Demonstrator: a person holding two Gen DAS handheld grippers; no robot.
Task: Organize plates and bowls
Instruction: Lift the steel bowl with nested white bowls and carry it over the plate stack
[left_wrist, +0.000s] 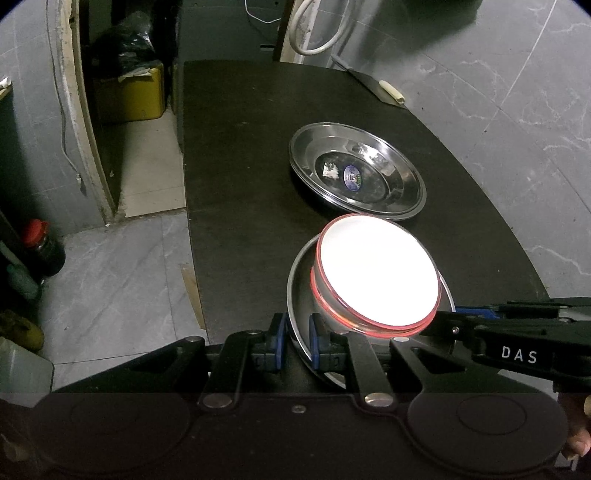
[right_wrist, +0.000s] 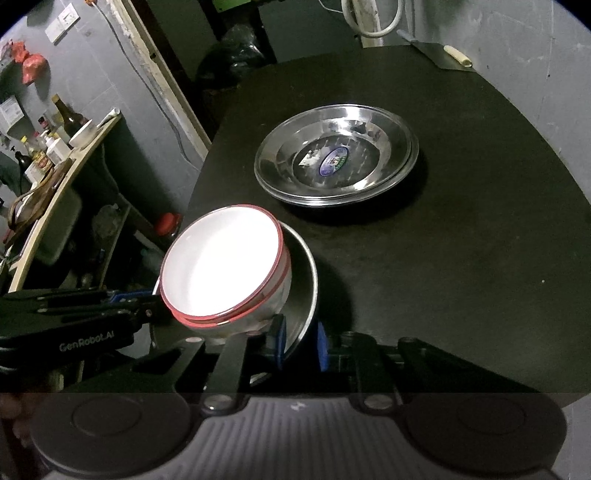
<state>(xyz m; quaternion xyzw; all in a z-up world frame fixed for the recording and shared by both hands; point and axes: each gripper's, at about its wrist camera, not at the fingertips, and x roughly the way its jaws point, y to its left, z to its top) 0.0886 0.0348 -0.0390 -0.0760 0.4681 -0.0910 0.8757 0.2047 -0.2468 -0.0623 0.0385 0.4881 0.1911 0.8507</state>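
Note:
A steel plate (left_wrist: 298, 291) (right_wrist: 306, 284) carries two stacked white bowls with red rims (left_wrist: 376, 273) (right_wrist: 221, 262). It is at the near left part of the black table (left_wrist: 240, 184) (right_wrist: 461, 240). My left gripper (left_wrist: 297, 345) is shut on the plate's near rim, one blue pad on each side of the metal. My right gripper (right_wrist: 301, 345) is shut on the rim at the opposite side. Each gripper shows in the other's view, reaching in from the side. Farther back lies a stack of steel plates (left_wrist: 399, 177) (right_wrist: 384, 147).
A cleaver (left_wrist: 373, 86) (right_wrist: 443, 55) lies at the table's far right corner. Left of the table the floor drops away, with a yellow box (left_wrist: 129, 96), a red-capped jar (left_wrist: 40, 247) and a shelf of bottles (right_wrist: 55, 147). A white hose (left_wrist: 314, 29) hangs behind.

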